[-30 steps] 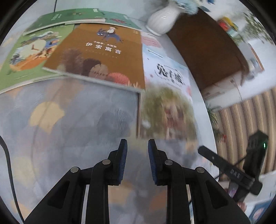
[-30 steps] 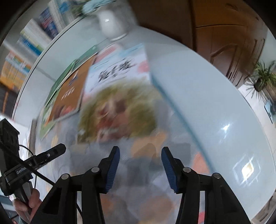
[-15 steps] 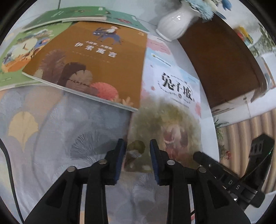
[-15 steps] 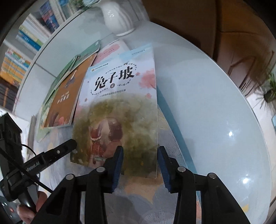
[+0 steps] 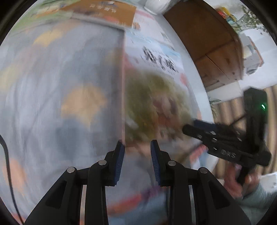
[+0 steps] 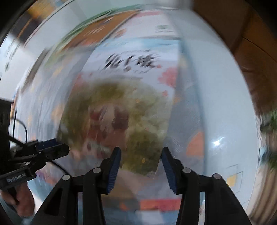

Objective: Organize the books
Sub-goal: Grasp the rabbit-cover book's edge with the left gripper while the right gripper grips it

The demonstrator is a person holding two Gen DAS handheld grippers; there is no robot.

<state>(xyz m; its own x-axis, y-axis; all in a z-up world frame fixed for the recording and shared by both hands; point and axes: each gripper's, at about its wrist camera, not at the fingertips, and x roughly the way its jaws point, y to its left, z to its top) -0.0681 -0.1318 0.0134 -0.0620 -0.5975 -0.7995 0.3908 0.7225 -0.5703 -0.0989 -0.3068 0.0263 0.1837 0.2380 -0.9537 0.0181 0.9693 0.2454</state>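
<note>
White round table (image 6: 223, 97), grey leaf-patterned cloth (image 5: 57, 97) on it, blurred white-and-green picture book (image 6: 121, 97) lying flat beside the cloth's edge, brown book (image 5: 110, 10) behind, left gripper (image 5: 136, 155) slightly apart over the book's near corner, nothing clamped, right gripper (image 6: 141, 161) just widened over its near edge, pads off it.

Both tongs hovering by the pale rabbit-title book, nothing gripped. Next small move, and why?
Probably lower the right tongs onto the near edge of the pale book and close. Their jaws, which have just been opening, straddle that edge with nothing pinched. The left tongs sit open at the book's left corner over the patterned cloth. Heavy blur, so contact is uncertain.
</note>
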